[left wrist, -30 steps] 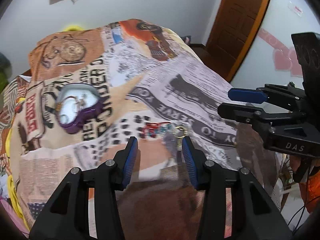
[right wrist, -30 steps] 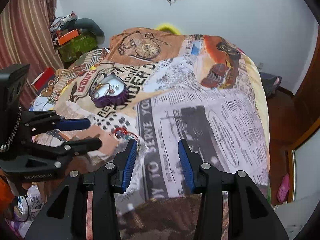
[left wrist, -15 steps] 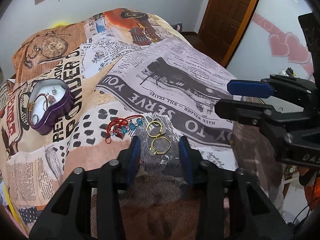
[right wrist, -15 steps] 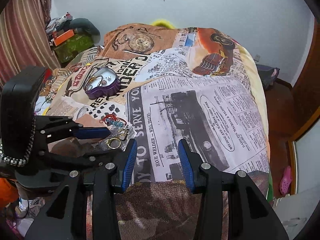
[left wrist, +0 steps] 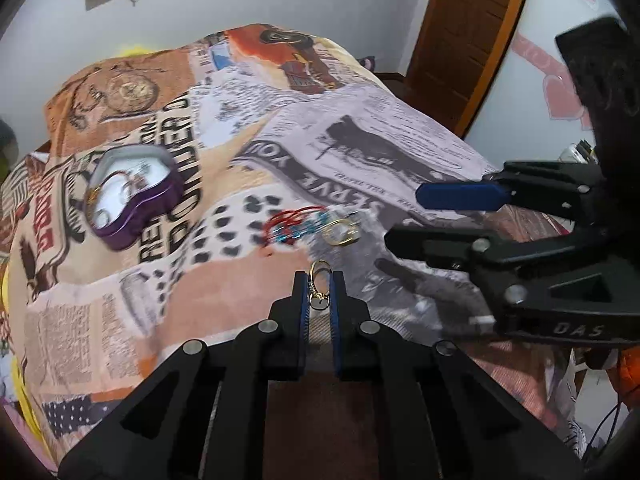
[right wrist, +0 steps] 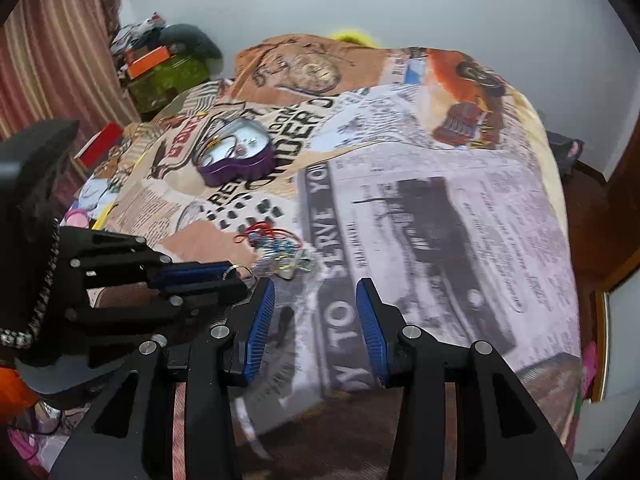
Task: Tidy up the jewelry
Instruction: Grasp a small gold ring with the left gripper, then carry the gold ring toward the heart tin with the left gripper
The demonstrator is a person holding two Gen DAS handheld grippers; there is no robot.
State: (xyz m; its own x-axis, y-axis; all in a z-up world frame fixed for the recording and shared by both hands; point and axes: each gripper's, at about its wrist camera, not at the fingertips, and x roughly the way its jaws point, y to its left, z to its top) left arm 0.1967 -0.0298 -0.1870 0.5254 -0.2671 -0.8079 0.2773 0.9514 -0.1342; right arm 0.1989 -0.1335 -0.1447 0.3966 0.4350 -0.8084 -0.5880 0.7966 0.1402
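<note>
My left gripper (left wrist: 319, 280) is shut on a gold hoop earring (left wrist: 319, 277) and holds it just above the bedspread; it shows from the side in the right wrist view (right wrist: 236, 276). A second gold hoop (left wrist: 341, 232) lies on the cloth beside a red and blue beaded bracelet (left wrist: 294, 226), also in the right wrist view (right wrist: 272, 238). A purple heart-shaped tin (left wrist: 128, 196) with jewelry inside sits open at the left, also seen from the right wrist (right wrist: 236, 156). My right gripper (right wrist: 315, 312) is open and empty, hovering right of the jewelry (left wrist: 404, 216).
The jewelry lies on a bed with a newspaper-print bedspread (right wrist: 440, 208). A wooden door (left wrist: 472, 36) stands beyond the bed's right side. Clutter and a striped curtain (right wrist: 52, 52) are at the far left.
My left gripper has closed on one gold hoop and lifted it off the cloth. The right gripper stayed open nearby.
</note>
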